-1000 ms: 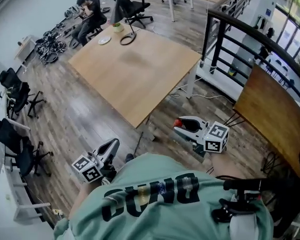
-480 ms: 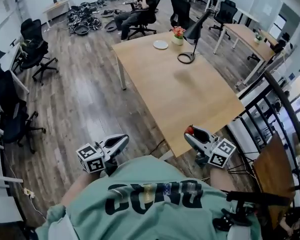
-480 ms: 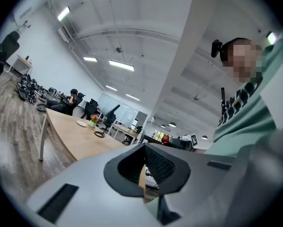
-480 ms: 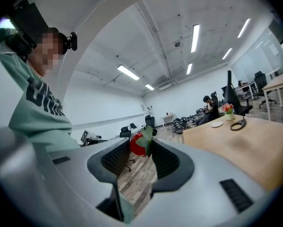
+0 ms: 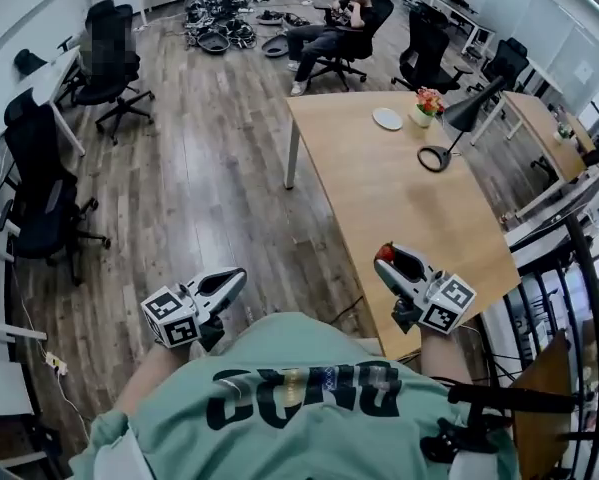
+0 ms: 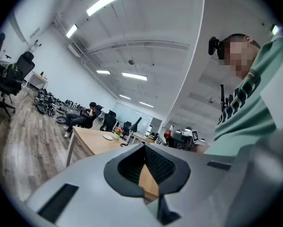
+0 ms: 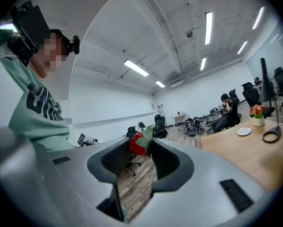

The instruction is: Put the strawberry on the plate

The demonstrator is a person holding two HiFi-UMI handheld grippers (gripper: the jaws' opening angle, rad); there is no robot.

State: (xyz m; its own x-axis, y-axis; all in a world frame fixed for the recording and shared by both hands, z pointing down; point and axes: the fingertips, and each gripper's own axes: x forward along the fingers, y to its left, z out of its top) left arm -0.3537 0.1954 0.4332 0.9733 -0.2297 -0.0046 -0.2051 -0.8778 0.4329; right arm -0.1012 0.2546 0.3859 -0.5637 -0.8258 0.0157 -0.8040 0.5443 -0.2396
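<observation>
A red strawberry (image 5: 383, 253) with green leaves (image 7: 139, 144) sits pinched between the tips of my right gripper (image 5: 386, 259), which is held level over the near corner of the wooden table (image 5: 379, 188). The small white plate (image 5: 387, 119) lies at the table's far end, beside a flower pot (image 5: 427, 103); the right gripper view shows the plate (image 7: 244, 132) far ahead on the right. My left gripper (image 5: 231, 282) hovers over the floor left of the table, its tips (image 6: 143, 148) together with nothing between them. The left gripper view also catches the plate (image 6: 107, 137) in the distance.
A black desk lamp (image 5: 457, 123) stands near the plate. A person sits in an office chair (image 5: 339, 23) beyond the table. More black chairs (image 5: 39, 198) line the left side. A dark railing (image 5: 579, 298) runs along the right, close to the table.
The view has swung round, so the table now lies ahead and to the right with the plate at its far end. Both grippers moved with the turn. The strawberry stays in the right gripper.
</observation>
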